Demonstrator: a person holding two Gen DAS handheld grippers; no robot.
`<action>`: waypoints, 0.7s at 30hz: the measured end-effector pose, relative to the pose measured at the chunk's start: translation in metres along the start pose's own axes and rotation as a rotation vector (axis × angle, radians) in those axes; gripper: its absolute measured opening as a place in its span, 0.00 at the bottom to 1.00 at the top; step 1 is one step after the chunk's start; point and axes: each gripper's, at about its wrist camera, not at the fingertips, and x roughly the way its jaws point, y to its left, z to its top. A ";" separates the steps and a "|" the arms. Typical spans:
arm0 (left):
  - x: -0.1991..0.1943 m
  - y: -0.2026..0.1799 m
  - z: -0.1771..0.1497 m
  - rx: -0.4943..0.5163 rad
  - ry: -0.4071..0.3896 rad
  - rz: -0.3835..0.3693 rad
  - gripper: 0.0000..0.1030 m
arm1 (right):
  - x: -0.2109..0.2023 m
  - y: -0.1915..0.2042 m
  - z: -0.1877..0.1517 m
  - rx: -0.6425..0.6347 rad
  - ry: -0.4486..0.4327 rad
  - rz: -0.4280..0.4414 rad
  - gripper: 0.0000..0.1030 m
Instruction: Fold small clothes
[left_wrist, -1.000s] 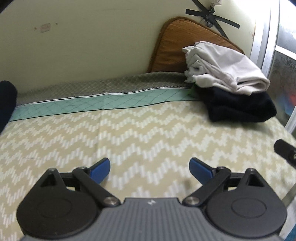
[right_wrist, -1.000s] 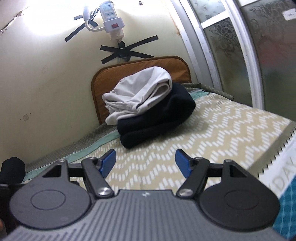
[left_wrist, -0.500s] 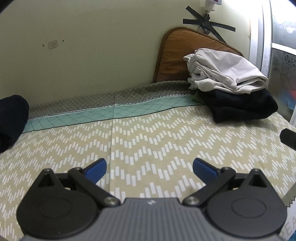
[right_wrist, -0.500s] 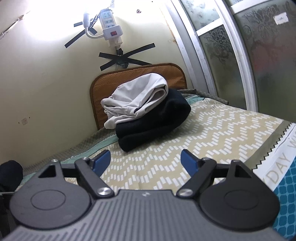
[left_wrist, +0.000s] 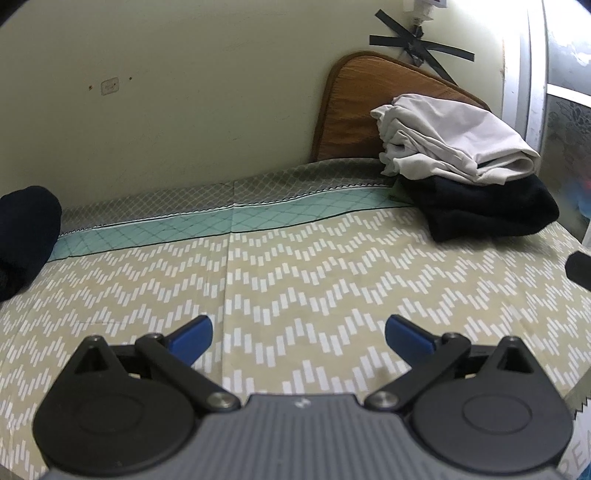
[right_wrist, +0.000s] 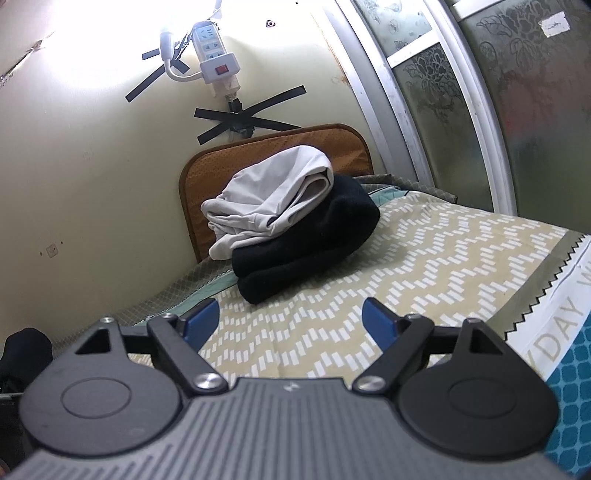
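Both jaws having just been opening, the left hand-held gripper (left_wrist: 298, 334) and right hand-held gripper (right_wrist: 290, 322) are hovering wide and empty over the bed (left_wrist: 332, 266); the folded clothes (right_wrist: 295, 218) are sitting stacked by the brown cushion (right_wrist: 207, 162).

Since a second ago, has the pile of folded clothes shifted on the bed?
No. The white garment still lies on the black garment, both against the brown cushion as before; only the camera's view has changed.
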 end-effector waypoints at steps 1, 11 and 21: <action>0.000 0.000 0.000 0.004 -0.001 -0.005 1.00 | 0.000 0.000 0.000 0.000 0.000 -0.001 0.84; -0.005 0.000 -0.002 0.011 -0.033 -0.037 1.00 | 0.002 -0.001 0.000 0.000 0.010 0.001 0.84; -0.012 -0.006 -0.003 0.048 -0.075 -0.042 1.00 | 0.004 -0.001 0.000 0.003 0.015 0.001 0.84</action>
